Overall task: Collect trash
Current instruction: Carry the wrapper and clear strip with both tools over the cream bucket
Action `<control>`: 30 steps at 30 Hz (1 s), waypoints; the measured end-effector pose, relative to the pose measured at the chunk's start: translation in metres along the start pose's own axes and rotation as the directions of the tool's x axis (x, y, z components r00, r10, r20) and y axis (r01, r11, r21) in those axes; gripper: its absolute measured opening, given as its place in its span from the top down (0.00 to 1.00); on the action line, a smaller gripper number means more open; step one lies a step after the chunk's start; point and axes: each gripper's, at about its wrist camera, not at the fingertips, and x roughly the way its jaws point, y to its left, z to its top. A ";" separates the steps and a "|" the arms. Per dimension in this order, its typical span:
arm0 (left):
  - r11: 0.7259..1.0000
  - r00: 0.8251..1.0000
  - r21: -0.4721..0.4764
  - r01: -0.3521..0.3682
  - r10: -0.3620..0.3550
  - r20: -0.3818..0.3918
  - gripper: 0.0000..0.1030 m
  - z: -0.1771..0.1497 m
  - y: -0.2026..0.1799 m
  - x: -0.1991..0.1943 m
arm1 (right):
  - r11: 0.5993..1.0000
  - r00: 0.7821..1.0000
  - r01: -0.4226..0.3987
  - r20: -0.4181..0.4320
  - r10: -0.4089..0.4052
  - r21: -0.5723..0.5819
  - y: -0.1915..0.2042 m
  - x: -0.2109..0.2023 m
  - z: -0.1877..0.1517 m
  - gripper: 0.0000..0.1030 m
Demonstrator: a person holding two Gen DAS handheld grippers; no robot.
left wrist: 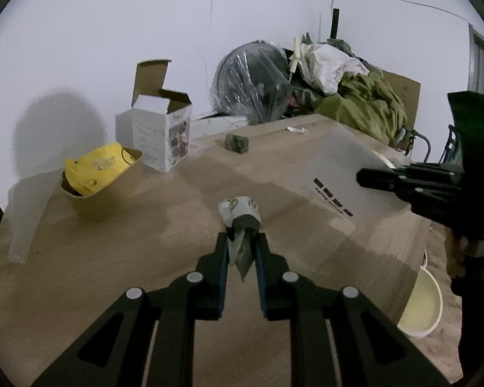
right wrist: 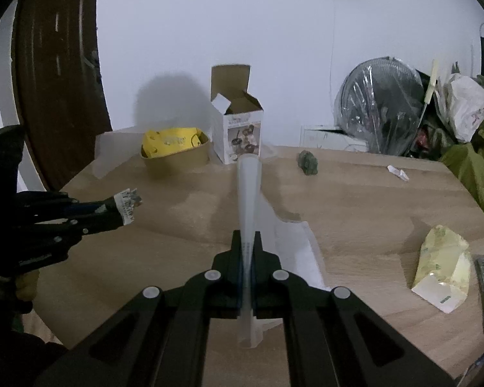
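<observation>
The left gripper has its jaws drawn nearly together on a crumpled grey-and-white printed paper wrapper, whose rolled head sticks out just ahead of the tips while a limp tail hangs back between them; the piece looks feather-light and soft, so a pinch on the bunched middle should keep it, though a loose fold could slide free. The right gripper has its jaws shut flat on a thin translucent white plastic bag, seen edge-on as a pale strip rising straight ahead of the tips, with more of the film draped below and to the right of the jaws onto the light wooden table. The film seems slippery and floppy, best held at its rim as now, and its mouth will probably need spreading before the wrapper goes in. Far ahead of the right jaws stand a brown paper bowl with a yellow wrapper and an open white cardboard box; ahead to the right lie a small dark green wad and a white paper scrap, and near to the right a crushed pale yellow carton, all probably light.
</observation>
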 end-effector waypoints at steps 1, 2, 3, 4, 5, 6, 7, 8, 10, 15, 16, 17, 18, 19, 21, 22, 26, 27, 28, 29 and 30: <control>1.000 1.000 0.000 -0.005 0.005 0.009 0.85 0.001 -0.002 -0.003 | 1.000 1.000 0.003 0.005 -0.003 -0.002 0.000 -0.002 0.001 0.97; 1.000 1.000 0.002 -0.008 0.008 0.014 0.85 0.001 -0.003 -0.005 | 1.000 1.000 0.007 0.013 -0.007 -0.004 0.001 -0.008 0.001 0.97; 1.000 1.000 0.003 -0.013 0.012 0.021 0.85 0.002 -0.004 -0.006 | 1.000 1.000 0.012 0.021 -0.012 -0.006 0.001 -0.013 0.001 0.97; 1.000 1.000 0.003 -0.015 0.015 0.026 0.85 0.002 -0.006 -0.008 | 1.000 0.999 0.016 0.029 -0.016 -0.007 0.002 -0.019 0.001 0.97; 1.000 0.999 0.004 -0.014 0.014 0.029 0.85 0.003 -0.008 -0.009 | 1.000 0.999 0.018 0.034 -0.018 -0.007 0.002 -0.024 0.001 0.97; 1.000 0.999 0.006 -0.015 0.014 0.035 0.85 0.004 -0.010 -0.010 | 1.000 0.999 0.021 0.040 -0.021 -0.008 0.002 -0.028 0.001 0.97; 1.000 0.999 0.007 -0.017 0.016 0.040 0.85 0.004 -0.013 -0.012 | 1.000 0.999 0.025 0.048 -0.025 -0.007 0.002 -0.035 0.000 0.97; 1.000 0.999 0.008 -0.016 0.016 0.044 0.85 0.004 -0.014 -0.014 | 1.000 0.998 0.028 0.052 -0.028 -0.006 0.002 -0.039 -0.001 0.97; 1.000 0.998 0.011 -0.015 0.014 0.054 0.85 0.005 -0.019 -0.017 | 0.999 0.997 0.035 0.063 -0.034 -0.006 0.002 -0.048 -0.003 0.97; 1.000 0.997 0.026 -0.007 0.005 0.073 0.85 0.008 -0.033 -0.024 | 0.999 0.996 0.047 0.082 -0.047 -0.001 -0.001 -0.072 -0.010 0.97; 1.000 0.997 0.028 -0.005 0.003 0.076 0.85 0.008 -0.035 -0.025 | 0.999 0.995 0.048 0.083 -0.048 0.000 -0.001 -0.075 -0.012 0.97; 1.000 0.997 0.030 -0.002 0.000 0.078 0.85 0.008 -0.039 -0.026 | 0.999 0.995 0.053 0.088 -0.053 0.001 -0.001 -0.081 -0.015 0.97; 0.999 0.997 0.034 0.002 -0.005 0.080 0.85 0.007 -0.043 -0.026 | 0.998 0.994 0.056 0.091 -0.056 0.002 -0.002 -0.084 -0.016 0.97; 0.999 0.997 0.037 0.005 -0.008 0.081 0.85 0.007 -0.046 -0.027 | 0.998 0.994 0.060 0.095 -0.061 0.004 -0.003 -0.091 -0.019 0.97; 0.999 0.996 0.046 0.013 -0.016 0.083 0.85 0.005 -0.055 -0.027 | 0.998 0.992 0.070 0.101 -0.070 0.008 -0.004 -0.098 -0.023 0.97; 0.998 0.996 0.052 0.018 -0.022 0.084 0.85 0.004 -0.061 -0.027 | 0.997 0.992 0.076 0.105 -0.077 0.012 -0.005 -0.105 -0.027 0.97; 0.997 0.995 0.062 0.037 -0.043 0.085 0.85 -0.001 -0.079 -0.026 | 0.994 0.989 0.103 0.105 -0.105 0.022 -0.011 -0.124 -0.042 0.97; 0.997 0.995 0.064 0.046 -0.051 0.083 0.85 -0.002 -0.084 -0.025 | 0.994 0.988 0.110 0.103 -0.112 0.025 -0.013 -0.129 -0.047 0.97; 0.996 0.995 0.071 0.058 -0.064 0.081 0.85 -0.005 -0.091 -0.024 | 0.993 0.988 0.115 0.101 -0.117 0.026 -0.014 -0.132 -0.050 0.97; 0.995 0.994 0.075 0.064 -0.070 0.080 0.85 -0.006 -0.095 -0.023 | 0.992 0.987 0.125 0.097 -0.127 0.029 -0.016 -0.139 -0.056 0.97; 0.994 0.994 0.081 0.073 -0.079 0.078 0.85 -0.008 -0.101 -0.022 | 0.991 0.986 0.133 0.095 -0.135 0.030 -0.017 -0.144 -0.061 0.97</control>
